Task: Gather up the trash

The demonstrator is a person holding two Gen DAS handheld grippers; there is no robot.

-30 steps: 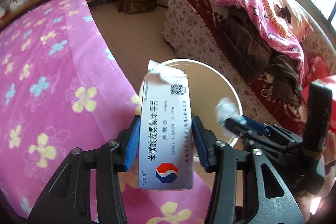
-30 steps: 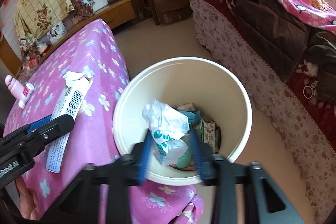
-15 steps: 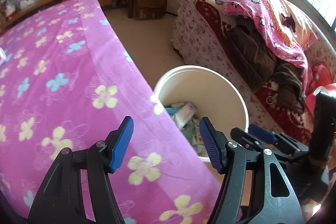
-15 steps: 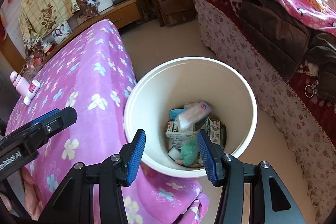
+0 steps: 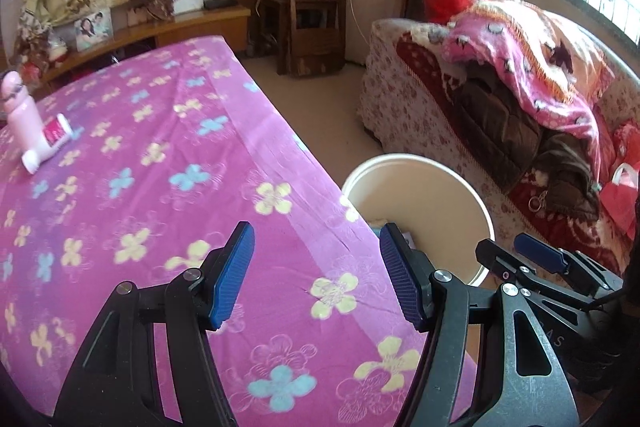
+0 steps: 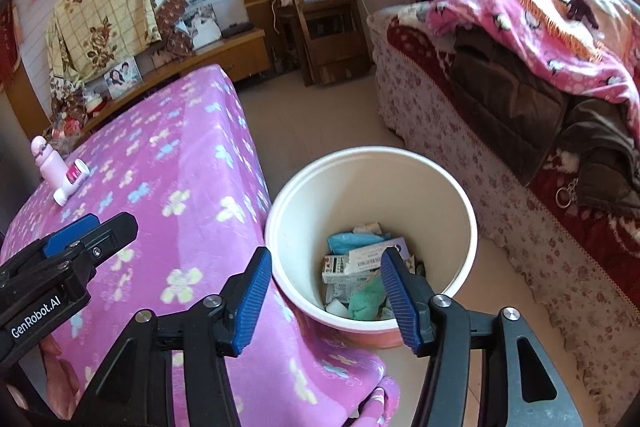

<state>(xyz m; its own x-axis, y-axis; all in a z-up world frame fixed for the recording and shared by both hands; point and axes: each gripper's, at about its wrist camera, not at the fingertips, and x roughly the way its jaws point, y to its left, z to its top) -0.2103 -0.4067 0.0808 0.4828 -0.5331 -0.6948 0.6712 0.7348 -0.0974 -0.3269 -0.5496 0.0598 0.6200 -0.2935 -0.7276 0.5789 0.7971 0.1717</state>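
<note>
**Trash in the bucket, both tongs empty**

Trash (image 6: 366, 267) — cartons, a teal bag, a green wad — lay at the bottom of the cream bucket (image 6: 460, 199), beside the pink floral counter (image 5: 160, 187). Left tongs (image 5: 316, 283) stood apart over the counter, empty. Right tongs (image 6: 326, 297) had just been opening, nothing between them, above the bucket's near rim.

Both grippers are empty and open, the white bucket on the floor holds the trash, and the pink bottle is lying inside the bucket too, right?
Not quite: the pink bottle is not in the white bucket; the right wrist view shows it on the purple flowered cloth. The left gripper and right gripper are open and empty.
</note>
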